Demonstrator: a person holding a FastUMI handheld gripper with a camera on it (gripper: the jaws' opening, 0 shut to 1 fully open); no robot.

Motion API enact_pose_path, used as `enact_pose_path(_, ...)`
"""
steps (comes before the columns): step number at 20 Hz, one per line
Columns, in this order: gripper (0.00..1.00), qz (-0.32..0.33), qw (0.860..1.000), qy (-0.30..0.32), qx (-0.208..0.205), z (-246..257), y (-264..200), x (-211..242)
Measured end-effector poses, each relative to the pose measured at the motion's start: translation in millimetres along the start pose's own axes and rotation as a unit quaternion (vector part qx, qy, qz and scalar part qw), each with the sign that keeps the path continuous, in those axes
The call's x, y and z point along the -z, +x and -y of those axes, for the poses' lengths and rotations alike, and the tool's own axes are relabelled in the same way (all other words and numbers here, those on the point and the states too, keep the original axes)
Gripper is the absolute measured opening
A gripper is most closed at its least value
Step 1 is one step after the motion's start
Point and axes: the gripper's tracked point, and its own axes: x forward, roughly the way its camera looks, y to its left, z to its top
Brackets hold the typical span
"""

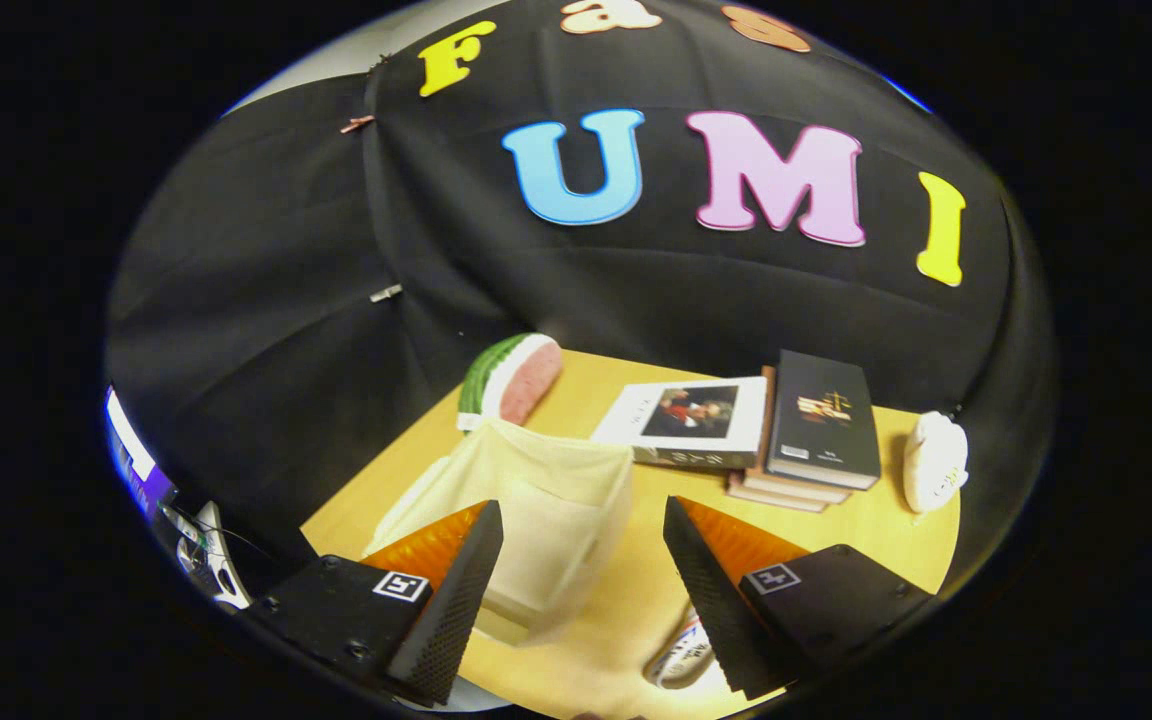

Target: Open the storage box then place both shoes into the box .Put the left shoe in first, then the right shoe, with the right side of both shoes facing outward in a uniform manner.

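A: Gripper (584, 560) status?
B: Fingers spread wide, holding nothing. Hovering above the wooden counter (866, 520), prob lining up on the box.
A: Box?
B: Cream fabric storage box (546, 500), just ahead at 12 o'clock, flap looks closed. Long axis runs 7→1 o'clock.
A: Shoes?
B: One white shoe (934, 460) at 2 o'clock, by the stacked books (806, 430), toe pointing 12.

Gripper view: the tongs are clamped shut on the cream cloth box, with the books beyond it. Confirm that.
Not so. In the gripper view the tongs stand open, fingers apart and pressing nothing; the cream cloth box sits between and just ahead of them. The books do lie beyond it.
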Motion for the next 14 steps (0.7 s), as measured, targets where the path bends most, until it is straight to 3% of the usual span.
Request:
enact_pose_path(6,0.99,-0.037,0.998,0.036,0.047,77.4,0.7,56.6)
enact_pose_path(14,0.98,-0.118,0.988,0.019,0.094,140.4,-15.2,156.1)
